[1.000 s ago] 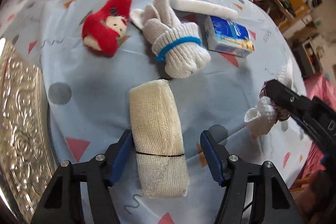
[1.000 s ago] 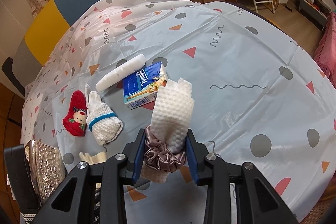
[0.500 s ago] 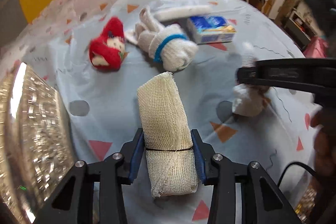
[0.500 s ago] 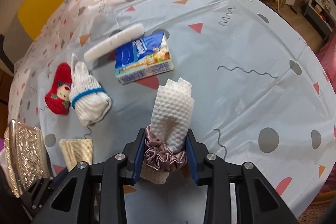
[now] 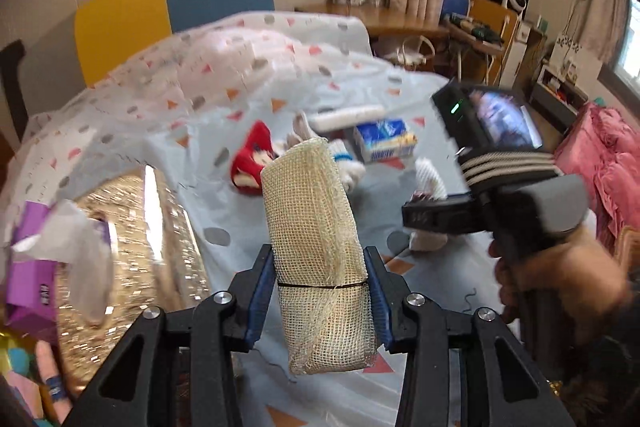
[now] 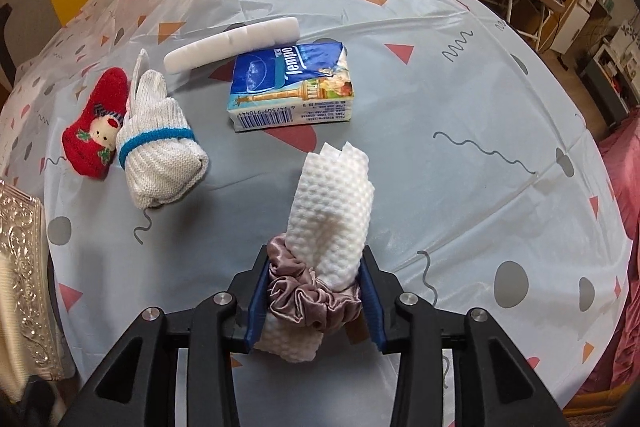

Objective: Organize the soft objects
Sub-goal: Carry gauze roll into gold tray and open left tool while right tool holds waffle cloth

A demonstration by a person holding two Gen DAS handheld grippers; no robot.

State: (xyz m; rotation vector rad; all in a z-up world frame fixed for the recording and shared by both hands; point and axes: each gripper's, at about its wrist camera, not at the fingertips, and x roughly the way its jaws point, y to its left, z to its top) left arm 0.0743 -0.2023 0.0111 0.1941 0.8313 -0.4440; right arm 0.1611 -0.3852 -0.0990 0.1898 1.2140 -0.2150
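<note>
On the table (image 6: pixel 460 99), the red sock (image 6: pixel 96 125) lies left of the glove (image 6: pixel 158 143). The tissue pack (image 6: pixel 290 87) lies right, the pad (image 6: pixel 232 43) behind it.

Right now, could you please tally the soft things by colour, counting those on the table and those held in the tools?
White: 3 (waffle cloth, glove bundle, foam stick)
Red: 1 (Christmas sock)
Beige: 1 (gauze roll)
Blue: 1 (tissue pack)
Total: 6
</note>
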